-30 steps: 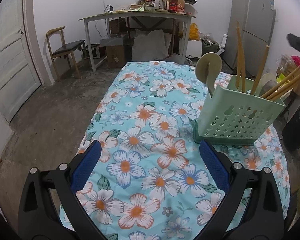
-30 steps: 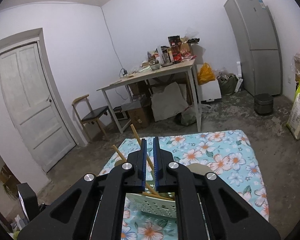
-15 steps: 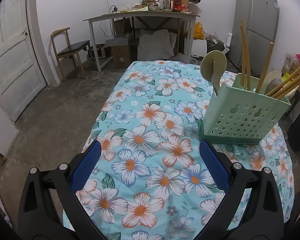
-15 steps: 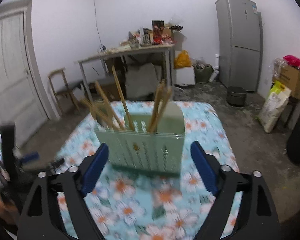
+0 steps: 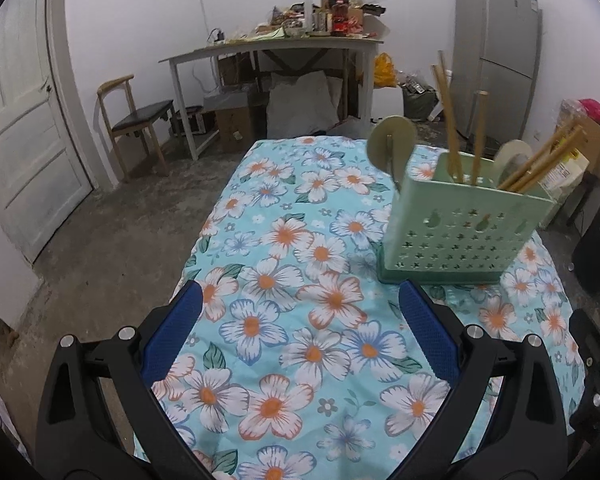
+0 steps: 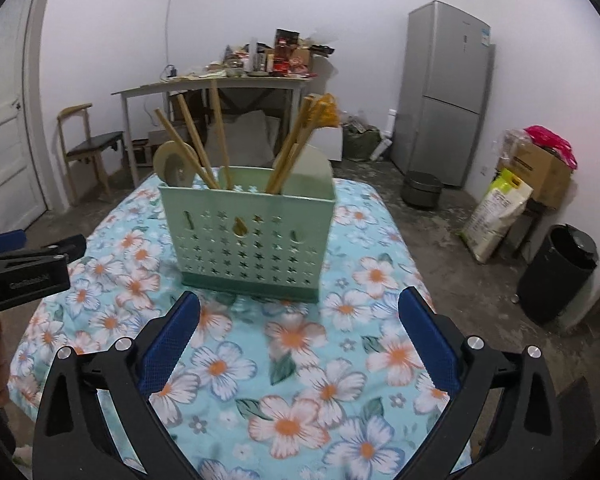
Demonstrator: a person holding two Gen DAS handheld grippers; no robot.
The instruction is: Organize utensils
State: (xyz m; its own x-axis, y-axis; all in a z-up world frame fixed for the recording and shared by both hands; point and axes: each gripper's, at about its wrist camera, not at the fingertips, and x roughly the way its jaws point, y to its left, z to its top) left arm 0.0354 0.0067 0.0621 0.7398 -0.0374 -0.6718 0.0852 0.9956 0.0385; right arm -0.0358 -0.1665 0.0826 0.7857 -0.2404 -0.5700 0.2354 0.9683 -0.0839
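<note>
A pale green perforated utensil holder [image 5: 460, 228] stands on the floral tablecloth [image 5: 300, 280], to the right in the left wrist view and centred in the right wrist view [image 6: 248, 236]. Several wooden chopsticks [image 6: 196, 148] and two pale spoons [image 6: 176, 166] stand in it. My left gripper [image 5: 300, 332] is open and empty, low over the cloth, left of and nearer than the holder. My right gripper [image 6: 298, 340] is open and empty, just in front of the holder. The left gripper also shows at the left edge of the right wrist view [image 6: 24, 272].
A cluttered work table [image 5: 276, 46], a wooden chair [image 5: 136, 120] and a door [image 5: 16, 128] stand beyond the cloth. A grey fridge [image 6: 444, 92], a sack [image 6: 496, 212], boxes and a black bin [image 6: 560, 272] stand to the right.
My right gripper has opened, dropped from above the holder and drawn back in front of it. My left gripper has drawn back and shifted slightly.
</note>
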